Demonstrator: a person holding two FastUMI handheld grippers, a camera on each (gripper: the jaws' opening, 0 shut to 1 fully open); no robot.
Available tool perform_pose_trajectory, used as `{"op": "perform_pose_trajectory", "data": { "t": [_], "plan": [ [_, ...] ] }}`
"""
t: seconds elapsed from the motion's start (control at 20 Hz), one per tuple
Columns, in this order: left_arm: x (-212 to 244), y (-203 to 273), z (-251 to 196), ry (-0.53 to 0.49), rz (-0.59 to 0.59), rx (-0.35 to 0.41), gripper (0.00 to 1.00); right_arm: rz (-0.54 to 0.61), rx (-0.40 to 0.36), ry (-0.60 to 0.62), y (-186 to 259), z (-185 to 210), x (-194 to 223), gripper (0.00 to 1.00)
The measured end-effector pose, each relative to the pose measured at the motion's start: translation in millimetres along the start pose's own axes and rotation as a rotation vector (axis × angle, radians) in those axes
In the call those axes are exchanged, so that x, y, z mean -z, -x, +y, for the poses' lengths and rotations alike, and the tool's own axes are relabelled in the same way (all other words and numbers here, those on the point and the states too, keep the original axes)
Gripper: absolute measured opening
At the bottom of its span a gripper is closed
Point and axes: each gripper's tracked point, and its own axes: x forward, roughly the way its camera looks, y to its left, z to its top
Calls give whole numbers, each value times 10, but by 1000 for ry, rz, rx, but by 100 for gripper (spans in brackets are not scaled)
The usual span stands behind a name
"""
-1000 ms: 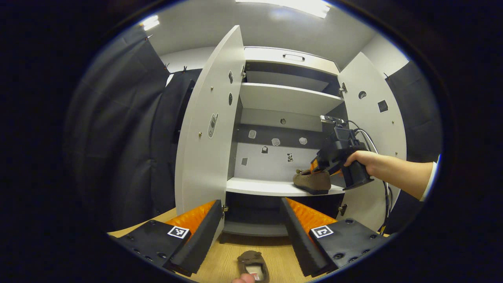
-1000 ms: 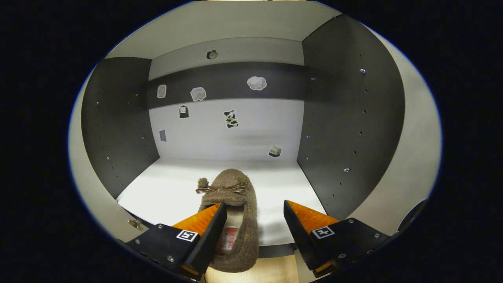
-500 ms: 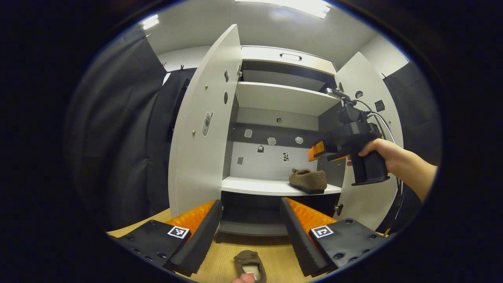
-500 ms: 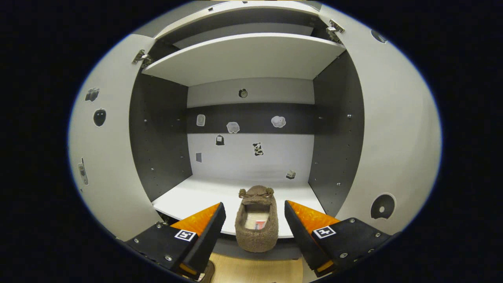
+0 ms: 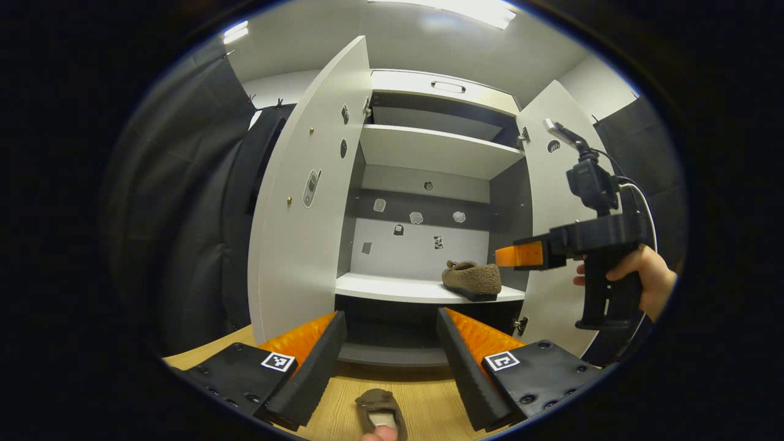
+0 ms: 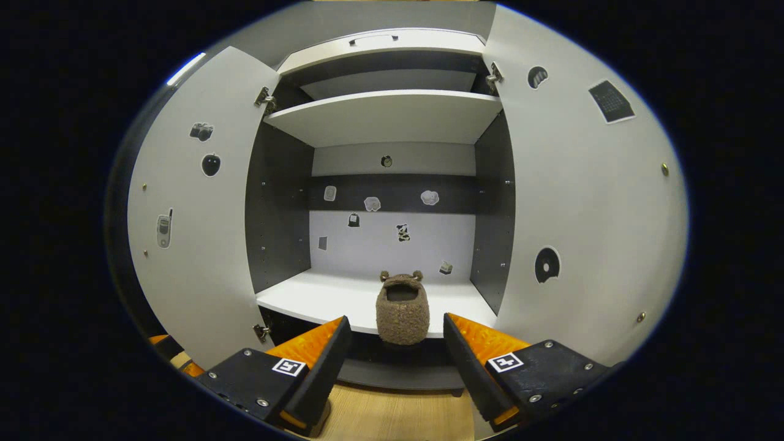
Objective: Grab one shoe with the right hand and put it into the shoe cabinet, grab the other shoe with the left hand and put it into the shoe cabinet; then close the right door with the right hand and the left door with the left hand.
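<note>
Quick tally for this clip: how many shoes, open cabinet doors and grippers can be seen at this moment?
Shoes: 2, a shoe on the shelf and a shoe on the floor.
Open cabinet doors: 2, left door and right door.
Grippers: 2, left gripper and right gripper, both open and empty.
Total: 6.

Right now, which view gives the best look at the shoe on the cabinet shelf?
The left gripper view: the shoe shows side-on, sole flat on the shelf near the right wall, heel by the front edge. The right gripper view sees the same shoe heel-on, foreshortened, between its open tongs, touching neither.
</note>
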Motion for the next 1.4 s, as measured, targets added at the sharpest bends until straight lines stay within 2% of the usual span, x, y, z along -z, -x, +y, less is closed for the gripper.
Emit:
{"op": "perform_pose_trajectory", "data": {
  "t": [0.35, 0.65, 0.9, 1.0, 1.15, 1.4],
  "plan": [
    [101, -44, -121, -2, 24, 22, 96, -22, 4, -85, 513, -204, 435, 92],
    [290, -107, -242, 9, 75, 41, 96, -56, 74, -109, 912, -419, 757, 92],
    [436, -270, -263, 16, 131, 61, 96, -84, 109, -83, 1061, -555, 740, 92],
    [576, -337, -237, 46, 166, 84, 97, -83, 101, -92, 1094, -539, 746, 92],
    [1018, -402, -34, 49, 275, 71, 97, -70, 94, -98, 1186, -538, 836, 92],
    [2238, -222, 276, 58, 566, 20, 97, -38, 88, -76, 1155, -523, 924, 92]
  ]
}}
